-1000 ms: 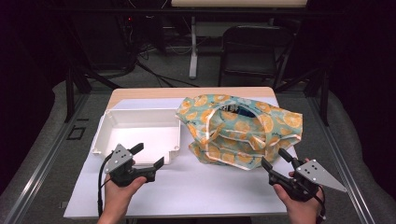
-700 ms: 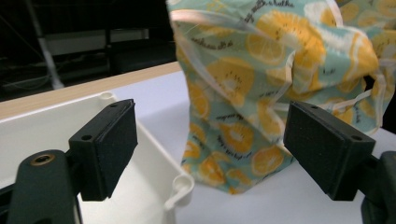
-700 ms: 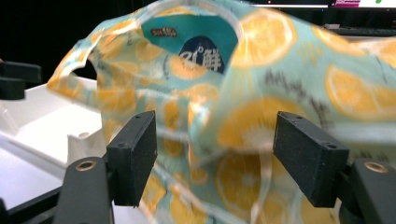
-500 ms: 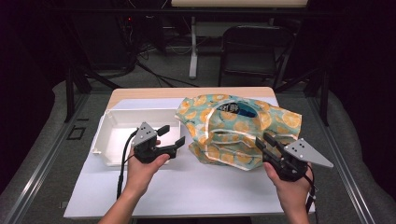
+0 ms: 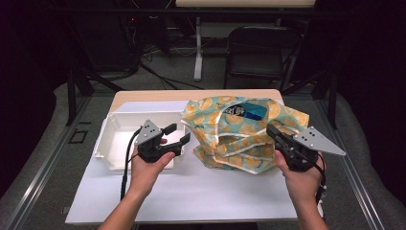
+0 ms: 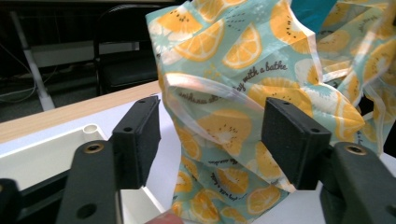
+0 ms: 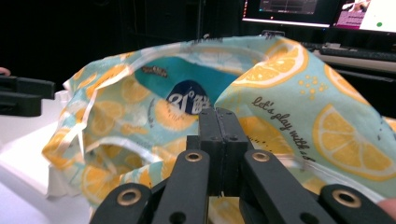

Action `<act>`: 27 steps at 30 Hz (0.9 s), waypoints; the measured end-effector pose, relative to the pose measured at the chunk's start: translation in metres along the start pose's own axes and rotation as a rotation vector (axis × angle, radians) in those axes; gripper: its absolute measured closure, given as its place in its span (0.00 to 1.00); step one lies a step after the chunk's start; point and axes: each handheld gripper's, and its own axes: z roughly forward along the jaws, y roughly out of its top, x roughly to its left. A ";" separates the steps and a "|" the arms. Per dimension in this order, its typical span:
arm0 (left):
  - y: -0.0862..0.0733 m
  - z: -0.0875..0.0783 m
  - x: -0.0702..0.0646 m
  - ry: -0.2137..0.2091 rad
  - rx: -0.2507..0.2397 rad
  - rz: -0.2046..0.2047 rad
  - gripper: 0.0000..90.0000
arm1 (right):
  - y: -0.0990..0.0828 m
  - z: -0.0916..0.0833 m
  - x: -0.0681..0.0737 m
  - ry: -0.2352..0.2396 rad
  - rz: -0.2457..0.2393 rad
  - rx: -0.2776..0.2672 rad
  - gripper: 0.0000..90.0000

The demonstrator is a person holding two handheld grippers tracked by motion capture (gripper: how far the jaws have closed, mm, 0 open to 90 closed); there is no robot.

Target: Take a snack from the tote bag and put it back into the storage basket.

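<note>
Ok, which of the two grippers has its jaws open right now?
The left gripper, beside the white tray: a gap shows between its pads. The right gripper has its jaws pressed together at the orange-print bag.

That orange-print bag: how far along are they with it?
Early. The right gripper has shut at the bag's near right edge; whether it pinches fabric is unclear. The left gripper, jaws just narrowing, is apart from the bag's left side, gripping nothing. The white bin beside it is empty.
</note>
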 end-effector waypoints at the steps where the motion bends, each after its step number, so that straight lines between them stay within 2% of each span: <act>1: 0.002 -0.001 -0.001 -0.006 0.006 0.008 0.38 | 0.002 0.001 -0.001 -0.003 0.001 -0.002 1.00; 5: 0.008 -0.003 -0.006 -0.016 -0.009 0.019 0.36 | 0.008 0.005 -0.002 -0.006 -0.006 -0.011 1.00; 8: 0.015 -0.004 -0.013 -0.013 -0.015 0.054 0.35 | 0.013 0.008 -0.002 -0.003 -0.017 -0.018 1.00; 18: 0.027 0.003 -0.030 -0.032 -0.036 0.087 0.34 | 0.026 0.016 -0.006 0.008 -0.021 -0.043 1.00; 21: 0.030 0.006 -0.034 -0.039 -0.028 0.104 0.34 | 0.029 0.016 -0.008 0.005 -0.021 -0.046 1.00; 26: 0.030 0.014 -0.038 -0.043 -0.007 0.096 0.33 | 0.033 0.018 -0.013 0.005 -0.008 -0.060 1.00; 27: 0.029 0.020 -0.044 -0.039 0.001 0.112 0.31 | 0.033 0.019 -0.013 0.006 -0.007 -0.061 1.00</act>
